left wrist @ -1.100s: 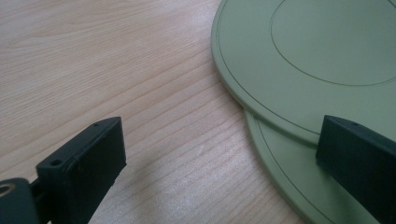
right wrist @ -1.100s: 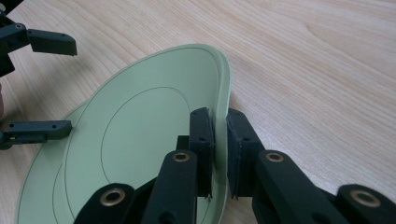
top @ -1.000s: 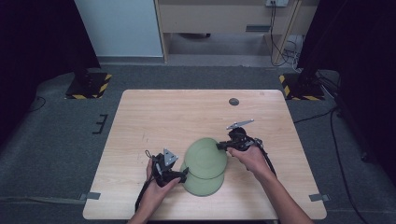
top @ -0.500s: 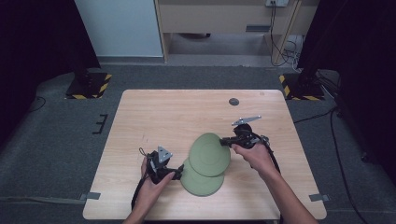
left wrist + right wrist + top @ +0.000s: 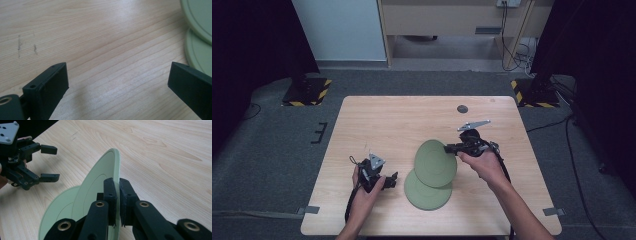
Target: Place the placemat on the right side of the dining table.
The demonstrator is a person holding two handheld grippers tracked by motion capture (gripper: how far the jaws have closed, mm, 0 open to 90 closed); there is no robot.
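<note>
A: I log the changes. The right gripper (image 5: pixel 448 147) has risen with the upper plate (image 5: pixel 435 163) clamped by its rim. That plate earlier lay close over the lower plate (image 5: pixel 428 190), covering most of it; it now stands tilted, lifted clear on its gripper side.

B: Confirmed from my station. More of the lower plate's surface is exposed at its near edge. The left gripper (image 5: pixel 393 180)?

A: It sat against the plates' left edge a second ago. I now read it withdrawn to the left, apart from both plates, jaws spread over bare table (image 5: pixel 105 50).

B: Agreed. In the right gripper view, the left gripper (image 5: pixel 48 163) stands well off the plates.
</note>
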